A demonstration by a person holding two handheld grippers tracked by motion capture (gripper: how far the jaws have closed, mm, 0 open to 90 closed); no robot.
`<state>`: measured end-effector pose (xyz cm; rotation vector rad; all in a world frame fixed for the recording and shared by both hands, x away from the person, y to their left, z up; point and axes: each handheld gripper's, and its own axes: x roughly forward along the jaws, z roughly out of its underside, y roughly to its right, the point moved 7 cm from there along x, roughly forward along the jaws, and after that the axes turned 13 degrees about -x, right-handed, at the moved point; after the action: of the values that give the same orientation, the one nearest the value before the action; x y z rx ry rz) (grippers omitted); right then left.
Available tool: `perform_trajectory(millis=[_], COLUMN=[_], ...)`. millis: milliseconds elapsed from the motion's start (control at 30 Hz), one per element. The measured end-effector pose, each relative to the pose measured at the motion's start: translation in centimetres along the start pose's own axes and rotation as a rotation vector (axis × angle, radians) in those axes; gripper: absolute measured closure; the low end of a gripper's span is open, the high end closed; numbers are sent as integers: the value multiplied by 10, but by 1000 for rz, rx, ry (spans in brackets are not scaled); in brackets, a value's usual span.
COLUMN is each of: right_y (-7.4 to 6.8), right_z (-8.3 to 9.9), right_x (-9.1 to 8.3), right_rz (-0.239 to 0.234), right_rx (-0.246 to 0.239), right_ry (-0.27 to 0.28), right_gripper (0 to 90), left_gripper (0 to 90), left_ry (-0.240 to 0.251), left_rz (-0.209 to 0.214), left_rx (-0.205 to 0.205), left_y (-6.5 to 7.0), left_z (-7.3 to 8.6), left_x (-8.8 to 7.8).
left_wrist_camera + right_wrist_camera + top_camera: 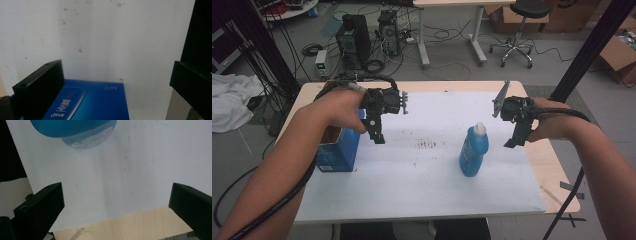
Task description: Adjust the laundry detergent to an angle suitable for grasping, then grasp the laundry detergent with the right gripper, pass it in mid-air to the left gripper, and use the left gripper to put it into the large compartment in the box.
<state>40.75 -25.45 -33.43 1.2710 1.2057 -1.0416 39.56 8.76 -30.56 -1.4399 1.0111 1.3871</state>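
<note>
The blue bottle [473, 151] stands upright mid-sheet, the blue box [338, 150] well to its left. Both the left gripper [378, 136] and right gripper [513, 141] hover with jaws wide, holding nothing. A careless sideways approach (it's tall, narrow-based) could topple the bottle.

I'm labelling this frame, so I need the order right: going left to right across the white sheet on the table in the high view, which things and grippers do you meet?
Open blue cardboard box → left gripper → blue plastic bottle with a white cap → right gripper, both grippers open and empty.
</note>
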Motion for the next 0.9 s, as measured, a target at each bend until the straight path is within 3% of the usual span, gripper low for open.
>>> perform_trajectory(millis=[300,333,433,733,900], right_y=[2,2,3,2,0], right_z=[-3,-2,-1,-1,-1], right_x=[-2,-4,-4,-5,-6], right_rz=[1,2,6,12,12], right_rx=[-2,-3,0,7,5], right_ry=[2,2,-4,-7,-12], right_gripper=[0,0,0,0,0], left_gripper=[1,1,1,1,1], left_ry=[17,-1,15,16,17], left_rz=[12,-1,-1,-3,-5], left_rx=[4,2,-4,20,14], left_y=[-1,-3,-3,1,2], left_z=[2,3,3,2,2], left_x=[-2,-3,-4,-3,-3])
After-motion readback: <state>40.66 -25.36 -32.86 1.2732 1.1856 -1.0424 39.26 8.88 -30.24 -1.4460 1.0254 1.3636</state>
